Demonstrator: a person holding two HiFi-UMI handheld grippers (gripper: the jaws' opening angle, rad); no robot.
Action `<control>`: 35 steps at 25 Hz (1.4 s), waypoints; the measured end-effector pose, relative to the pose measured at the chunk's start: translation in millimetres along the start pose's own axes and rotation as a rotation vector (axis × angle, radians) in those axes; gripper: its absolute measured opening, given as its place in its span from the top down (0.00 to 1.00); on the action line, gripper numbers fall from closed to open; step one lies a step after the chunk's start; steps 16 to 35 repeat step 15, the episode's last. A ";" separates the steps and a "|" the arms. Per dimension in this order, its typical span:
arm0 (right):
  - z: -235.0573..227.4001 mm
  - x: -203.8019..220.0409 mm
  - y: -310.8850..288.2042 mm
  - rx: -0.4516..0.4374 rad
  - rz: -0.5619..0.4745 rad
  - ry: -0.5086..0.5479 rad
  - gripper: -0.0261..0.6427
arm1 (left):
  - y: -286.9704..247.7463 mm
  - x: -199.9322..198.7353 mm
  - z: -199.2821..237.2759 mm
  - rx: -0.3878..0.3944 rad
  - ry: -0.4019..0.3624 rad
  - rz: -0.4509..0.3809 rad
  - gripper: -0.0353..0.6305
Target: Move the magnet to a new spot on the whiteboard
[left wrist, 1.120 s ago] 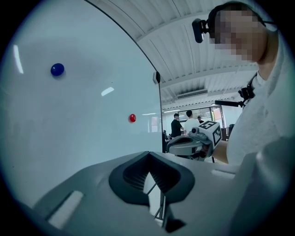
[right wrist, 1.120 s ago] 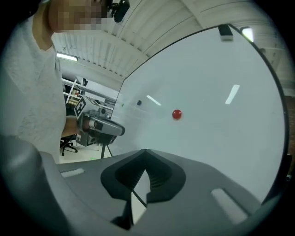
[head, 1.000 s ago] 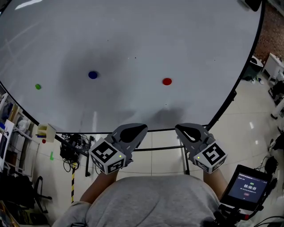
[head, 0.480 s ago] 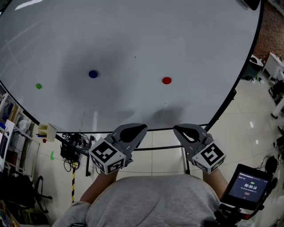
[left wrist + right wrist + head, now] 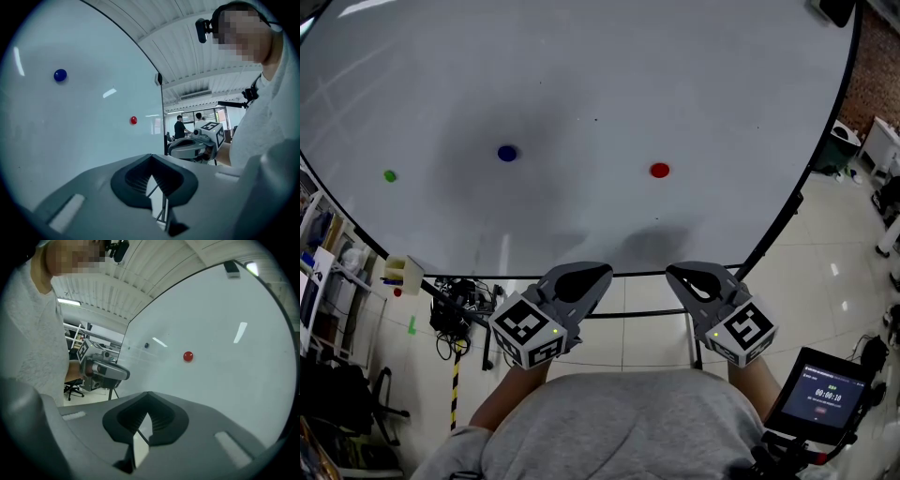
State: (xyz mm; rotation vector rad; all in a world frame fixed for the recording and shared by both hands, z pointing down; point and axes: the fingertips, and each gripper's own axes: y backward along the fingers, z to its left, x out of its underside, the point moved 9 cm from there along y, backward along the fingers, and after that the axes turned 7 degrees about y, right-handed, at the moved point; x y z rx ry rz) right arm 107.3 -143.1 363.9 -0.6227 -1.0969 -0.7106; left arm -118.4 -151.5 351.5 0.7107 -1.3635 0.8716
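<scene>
- Board [image 5: 581, 66] surface is seen wide and bare around three magnets; its dark frame is traced along the lower edge and up the right side.
- Red magnet [image 5: 659, 170] is found right of centre on the board, well apart from the frame, with bare surface on every side.
- Blue magnet [image 5: 507, 153] is placed left of centre, slightly higher than the red one and well apart from it.
- Green magnet [image 5: 390, 175] is set far left, the nearest of the three to the frame.
- Floor [image 5: 825, 272] tiles are shown beyond the board's right edge; a box [image 5: 403, 274] is seen just under the frame at the left, and a lit screen [image 5: 825, 398] at the lower right, beside the right forearm.
- Left gripper [image 5: 586, 277] and right gripper [image 5: 686, 277] are held low, close to the torso, below the board's lower edge and apart from the board.
- Both noses are pointed up at the board and angled slightly toward each other, with the marker cubes turned toward the person.
- Left jaws are seen closed together at the tips, empty.
- Right jaws are likewise pressed together and empty.
</scene>
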 end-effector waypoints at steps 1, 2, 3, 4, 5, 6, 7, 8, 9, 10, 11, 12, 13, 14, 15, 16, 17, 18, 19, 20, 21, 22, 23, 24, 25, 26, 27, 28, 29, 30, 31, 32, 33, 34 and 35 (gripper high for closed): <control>0.3 0.1 -0.4 -0.001 0.001 -0.001 0.96 | 0.5 -0.1 0.0 -0.001 0.000 0.000 0.98; 0.4 0.3 -0.7 -0.002 0.004 -0.002 0.96 | 0.9 -0.2 -0.3 -0.001 0.000 -0.001 0.98; 0.5 0.6 -0.7 -0.003 0.006 -0.003 0.96 | 1.2 -0.1 -0.7 -0.001 0.000 0.000 0.98; 0.5 1.0 -0.5 -0.004 0.007 -0.005 0.96 | 1.4 0.0 -1.2 -0.002 0.000 0.000 0.98; 0.6 1.1 -0.5 -0.005 0.006 -0.006 0.96 | 1.7 0.2 -1.6 -0.003 0.000 0.001 0.98; 0.7 1.0 -0.6 -0.007 0.003 -0.006 0.96 | 1.9 0.4 -1.7 -0.005 0.000 0.001 0.98; 0.9 1.0 -0.8 -0.009 0.001 -0.006 0.96 | 2.3 0.6 -1.7 -0.007 0.000 0.000 0.98; 1.1 0.9 -1.1 -0.011 -0.001 -0.006 0.96 | 2.6 0.7 -1.6 -0.009 0.000 0.000 0.98; 1.2 0.6 -1.3 -0.012 -0.003 -0.007 0.96 | 2.7 0.7 -1.6 -0.010 0.001 0.000 0.98; 1.2 0.3 -1.2 -0.012 -0.005 -0.008 0.96 | 2.5 0.7 -1.9 -0.010 0.001 0.000 0.98; 1.0 0.5 -0.9 -0.012 -0.006 -0.010 0.96 | 2.1 0.7 -2.2 -0.011 0.001 0.000 0.98; 0.6 0.8 -0.5 -0.012 -0.008 -0.011 0.96 | 1.8 0.7 -2.5 -0.013 0.000 0.000 0.98; 0.2 1.1 -0.3 -0.012 -0.010 -0.012 0.96 | 1.6 0.7 -2.6 -0.015 -0.001 -0.001 0.98; -0.3 1.3 -0.3 -0.013 -0.012 -0.012 0.96 | 1.4 0.8 -2.6 -0.018 -0.002 -0.001 0.98; -0.8 1.6 -0.2 -0.014 -0.014 -0.013 0.96 | 1.2 0.8 -2.7 -0.021 -0.003 -0.002 0.98; -0.8 1.6 -0.2 -0.014 -0.014 -0.013 0.96 | 1.2 0.8 -2.7 -0.021 -0.003 -0.002 0.98; -0.8 1.6 -0.2 -0.014 -0.014 -0.013 0.96 | 1.2 0.8 -2.7 -0.021 -0.003 -0.002 0.98; -0.8 1.6 -0.2 -0.014 -0.014 -0.013 0.96 | 1.2 0.8 -2.7 -0.021 -0.003 -0.002 0.98; -0.8 1.6 -0.2 -0.014 -0.014 -0.013 0.96 | 1.2 0.8 -2.7 -0.021 -0.003 -0.002 0.98; -0.8 1.6 -0.2 -0.014 -0.014 -0.013 0.96 | 1.2 0.8 -2.7 -0.021 -0.003 -0.002 0.98; -0.8 1.6 -0.2 -0.014 -0.014 -0.013 0.96 | 1.2 0.8 -2.7 -0.021 -0.003 -0.002 0.98; -0.8 1.6 -0.2 -0.014 -0.014 -0.013 0.96 | 1.2 0.8 -2.7 -0.021 -0.003 -0.002 0.98; -0.8 1.6 -0.2 -0.014 -0.014 -0.013 0.96 | 1.2 0.8 -2.7 -0.021 -0.003 -0.002 0.98; -0.8 1.6 -0.2 -0.014 -0.014 -0.013 0.96 | 1.2 0.8 -2.7 -0.021 -0.003 -0.002 0.98; -0.8 1.6 -0.2 -0.014 -0.014 -0.013 0.96 | 1.2 0.8 -2.7 -0.021 -0.003 -0.002 0.98; -0.8 1.6 -0.2 -0.014 -0.014 -0.013 0.96 | 1.2 0.8 -2.7 -0.021 -0.003 -0.002 0.98; -0.8 1.6 -0.2 -0.014 -0.014 -0.013 0.96 | 1.2 0.8 -2.7 -0.021 -0.003 -0.002 0.98; -0.8 1.6 -0.2 -0.014 -0.014 -0.013 0.96 | 1.2 0.8 -2.7 -0.021 -0.003 -0.002 0.98; -0.8 1.6 -0.2 -0.014 -0.014 -0.013 0.96 | 1.2 0.8 -2.7 -0.021 -0.003 -0.002 0.98; -0.8 1.6 -0.2 -0.014 -0.014 -0.013 0.96 | 1.2 0.8 -2.7 -0.021 -0.003 -0.002 0.98; -0.8 1.6 -0.2 -0.014 -0.014 -0.013 0.96 | 1.2 0.8 -2.7 -0.021 -0.003 -0.002 0.98; -0.8 1.6 -0.2 -0.014 -0.014 -0.013 0.96 | 1.2 0.8 -2.7 -0.021 -0.003 -0.002 0.98; -0.8 1.6 -0.2 -0.014 -0.014 -0.013 0.96 | 1.2 0.8 -2.7 -0.021 -0.003 -0.002 0.98; -0.8 1.6 -0.2 -0.014 -0.014 -0.013 0.96 | 1.2 0.8 -2.7 -0.021 -0.003 -0.002 0.98; -0.8 1.6 -0.2 -0.014 -0.014 -0.013 0.96 | 1.2 0.8 -2.7 -0.021 -0.003 -0.002 0.98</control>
